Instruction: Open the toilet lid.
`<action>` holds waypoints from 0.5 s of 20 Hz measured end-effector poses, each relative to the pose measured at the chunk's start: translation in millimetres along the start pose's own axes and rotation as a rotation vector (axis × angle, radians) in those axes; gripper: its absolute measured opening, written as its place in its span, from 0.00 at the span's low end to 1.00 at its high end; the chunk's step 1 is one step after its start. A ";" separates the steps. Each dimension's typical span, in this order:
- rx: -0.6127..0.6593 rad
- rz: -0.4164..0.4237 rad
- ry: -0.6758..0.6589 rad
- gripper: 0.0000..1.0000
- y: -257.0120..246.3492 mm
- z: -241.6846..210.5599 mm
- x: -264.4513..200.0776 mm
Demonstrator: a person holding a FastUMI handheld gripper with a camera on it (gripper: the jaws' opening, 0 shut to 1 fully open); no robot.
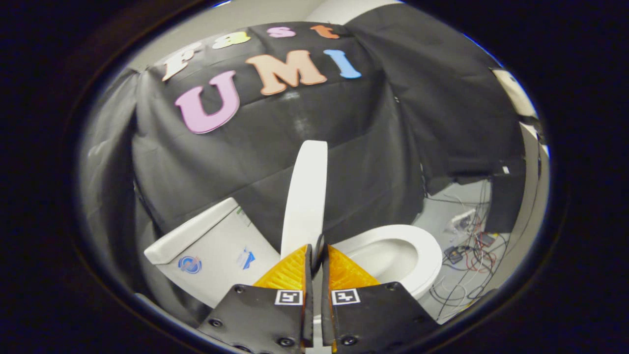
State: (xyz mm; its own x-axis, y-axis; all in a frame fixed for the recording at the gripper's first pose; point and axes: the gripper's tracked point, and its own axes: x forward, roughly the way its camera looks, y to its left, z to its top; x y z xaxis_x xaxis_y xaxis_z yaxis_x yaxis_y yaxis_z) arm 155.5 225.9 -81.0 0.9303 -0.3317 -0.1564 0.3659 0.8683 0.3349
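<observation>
Gripper (317, 255) clamped on raised lid (305, 196)

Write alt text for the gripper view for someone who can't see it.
The gripper holds the raised white toilet lid edge-on, its jaws closed on the lid's rim. The tank stands to one side, the open seat and bowl to the other.

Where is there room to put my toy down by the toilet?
The tank top is bare, left of the raised lid. The gripper has its jaws closed on that lid's edge. The floor right of the bowl is bare near the cloth wall, but crowded with cables farther right.
</observation>
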 end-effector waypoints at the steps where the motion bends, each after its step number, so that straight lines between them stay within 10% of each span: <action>1: -0.025 0.038 -0.009 0.09 12.9 2.7 -1.1; 10: -0.229 0.287 -0.010 0.09 103.8 -4.5 4.5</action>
State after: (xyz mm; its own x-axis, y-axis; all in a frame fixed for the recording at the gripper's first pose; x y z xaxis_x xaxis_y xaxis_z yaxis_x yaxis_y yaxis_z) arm 197.6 316.1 -51.2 0.9949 -0.0646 -0.0771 0.0755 0.9863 0.1469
